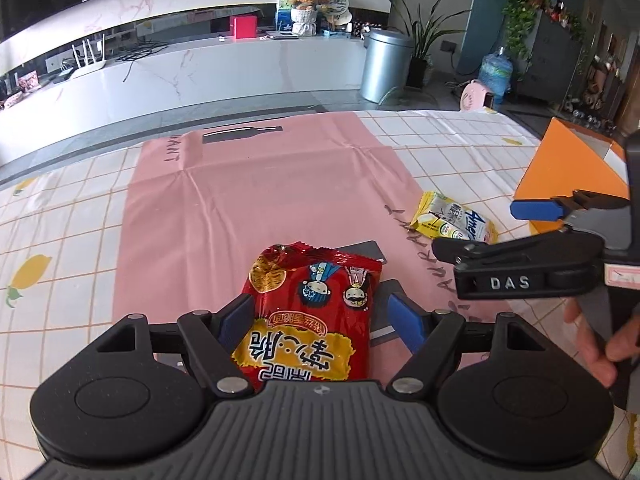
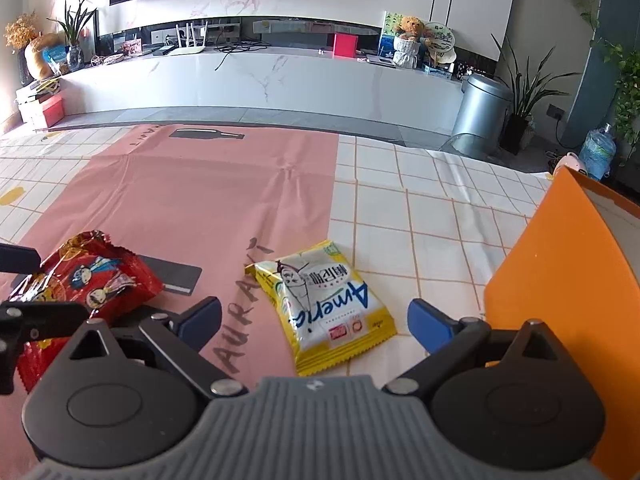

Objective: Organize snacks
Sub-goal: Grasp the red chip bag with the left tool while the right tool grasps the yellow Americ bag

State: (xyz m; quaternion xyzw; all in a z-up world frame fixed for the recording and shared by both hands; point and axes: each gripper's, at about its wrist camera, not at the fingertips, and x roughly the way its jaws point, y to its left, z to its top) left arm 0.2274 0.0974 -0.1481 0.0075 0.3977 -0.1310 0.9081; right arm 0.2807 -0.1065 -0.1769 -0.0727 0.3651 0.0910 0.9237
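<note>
A red snack pack (image 1: 312, 312) lies on the pink mat (image 1: 260, 184), between the fingers of my left gripper (image 1: 320, 320). The gripper is open: its left pad is right beside the pack, and a gap shows at the right pad. A yellow snack pack (image 2: 328, 308) lies flat where the mat meets the checked tablecloth (image 2: 420, 208). My right gripper (image 2: 316, 320) is open and straddles it, with neither pad touching. In the left wrist view the right gripper (image 1: 488, 229) hovers over the yellow pack (image 1: 452, 220). In the right wrist view the red pack (image 2: 96, 280) sits to the left.
An orange box (image 2: 560, 280) stands close on the right, next to the right gripper's outer finger; the left wrist view shows the orange box (image 1: 568, 176) too. A dark rectangle (image 2: 172, 276) lies on the mat behind the red pack. A hand (image 1: 592, 344) holds the right gripper.
</note>
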